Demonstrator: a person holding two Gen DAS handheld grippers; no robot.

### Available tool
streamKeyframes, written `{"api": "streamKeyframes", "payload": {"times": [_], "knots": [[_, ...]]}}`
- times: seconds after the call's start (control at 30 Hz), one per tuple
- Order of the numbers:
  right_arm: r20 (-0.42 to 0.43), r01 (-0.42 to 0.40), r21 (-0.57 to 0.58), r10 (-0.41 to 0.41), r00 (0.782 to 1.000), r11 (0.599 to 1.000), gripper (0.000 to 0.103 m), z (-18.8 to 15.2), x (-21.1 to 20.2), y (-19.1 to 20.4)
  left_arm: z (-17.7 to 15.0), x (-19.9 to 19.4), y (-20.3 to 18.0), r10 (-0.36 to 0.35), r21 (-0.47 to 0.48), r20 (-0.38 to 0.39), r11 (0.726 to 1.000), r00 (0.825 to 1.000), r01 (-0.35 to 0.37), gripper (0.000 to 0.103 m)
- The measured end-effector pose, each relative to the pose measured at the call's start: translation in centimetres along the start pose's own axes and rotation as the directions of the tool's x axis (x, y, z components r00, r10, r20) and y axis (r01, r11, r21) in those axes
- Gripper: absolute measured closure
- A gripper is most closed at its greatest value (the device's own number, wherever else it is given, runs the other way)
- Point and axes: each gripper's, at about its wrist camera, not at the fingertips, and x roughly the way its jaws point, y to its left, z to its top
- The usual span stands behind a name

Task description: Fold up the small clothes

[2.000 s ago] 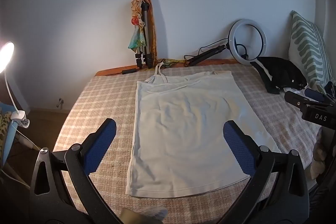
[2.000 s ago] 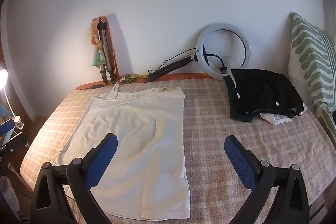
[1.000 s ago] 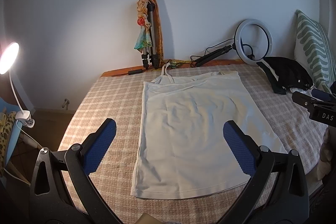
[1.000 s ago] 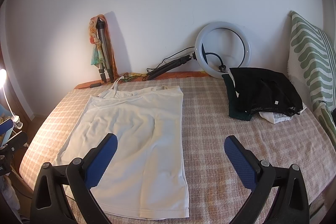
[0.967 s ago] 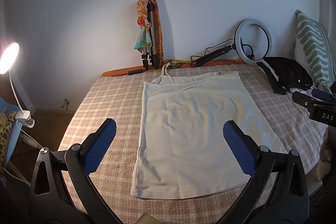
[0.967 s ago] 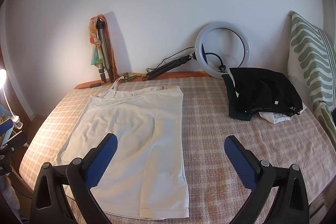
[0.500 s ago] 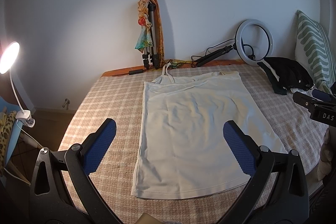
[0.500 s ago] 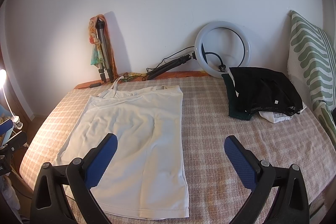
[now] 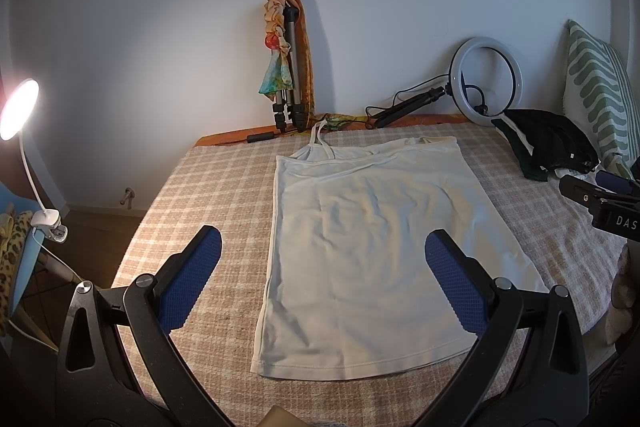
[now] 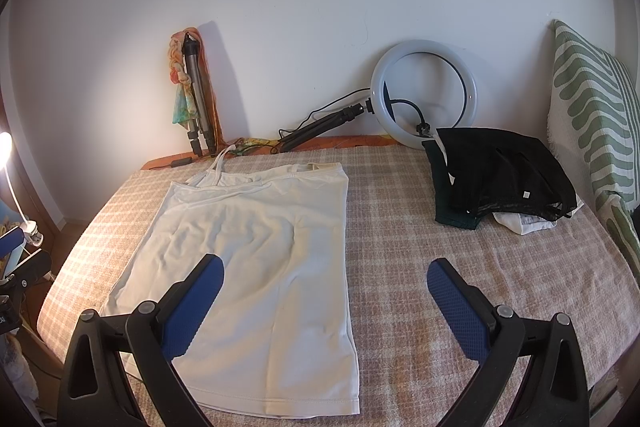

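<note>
While the white camisole (image 9: pixel 372 239) lies flat at twelve o'clock for folding, both hand-held grippers, left (image 9: pixel 320 267) and right (image 10: pixel 322 291), hover wide apart, empty.

The left gripper (image 9: pixel 320 283) has two black plastic fingers shaped as curved arms, each with a teardrop cut-out near its base and silver round screws at the joints. Blue pads (image 9: pixel 188 287) with a fine dotted grip texture line the inner faces. The right gripper (image 10: pixel 324 307) is built alike: black arms, silver screws, blue textured pads (image 10: pixel 458 311). From the left view its black body bears white letters "DAS".
</note>
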Motion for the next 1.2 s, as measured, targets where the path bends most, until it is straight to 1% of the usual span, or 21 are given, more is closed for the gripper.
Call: {"api": "streamKeyframes", "payload": {"times": [1.0,1.2], "knots": [[-0.002,0.000,0.000,0.000,1.000,1.000,0.000,-0.12,0.22,0.05,-0.15,0.13,0.22,0.003,0.000,-0.001,1.000,1.000,-0.003,0.000],[-0.004,0.010,-0.007,-0.010,1.000,1.000,0.000,-0.28,0.27,-0.20,-0.22,0.16,0.36,0.004,0.001,-0.001,1.000,1.000,-0.004,0.000]]}}
